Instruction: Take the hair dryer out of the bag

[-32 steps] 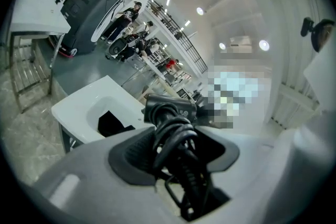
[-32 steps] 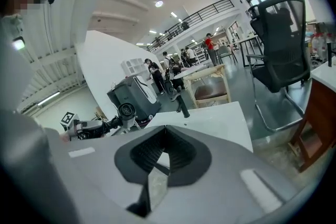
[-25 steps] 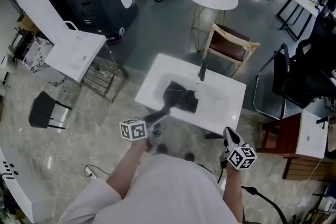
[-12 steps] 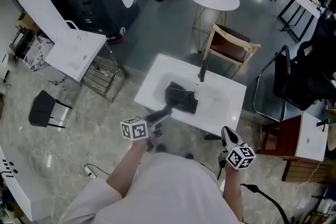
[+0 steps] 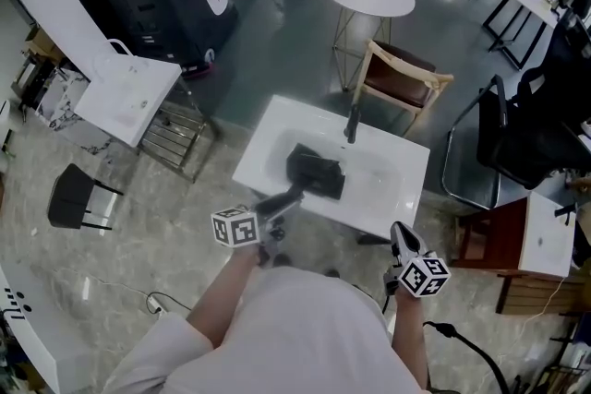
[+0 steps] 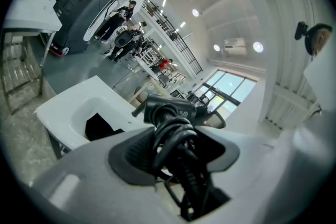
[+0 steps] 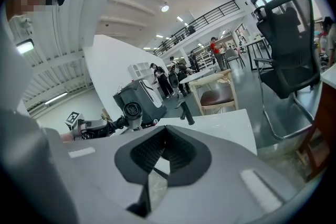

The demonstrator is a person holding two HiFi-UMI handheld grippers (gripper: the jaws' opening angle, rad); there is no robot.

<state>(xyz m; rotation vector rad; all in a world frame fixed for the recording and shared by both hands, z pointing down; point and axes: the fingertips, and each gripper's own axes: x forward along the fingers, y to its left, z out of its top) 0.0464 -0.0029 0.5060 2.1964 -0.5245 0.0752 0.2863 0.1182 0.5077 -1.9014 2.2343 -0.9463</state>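
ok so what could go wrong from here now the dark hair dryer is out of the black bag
1. The left gripper seems to clamp the dark hair dryer around its coiled black cord; the loops could shift and let it slip.
2. It hangs by the white sink at the front rim, so a drop might hit the rim or the floor.
3. The right gripper is shut and off to the side, giving no support.
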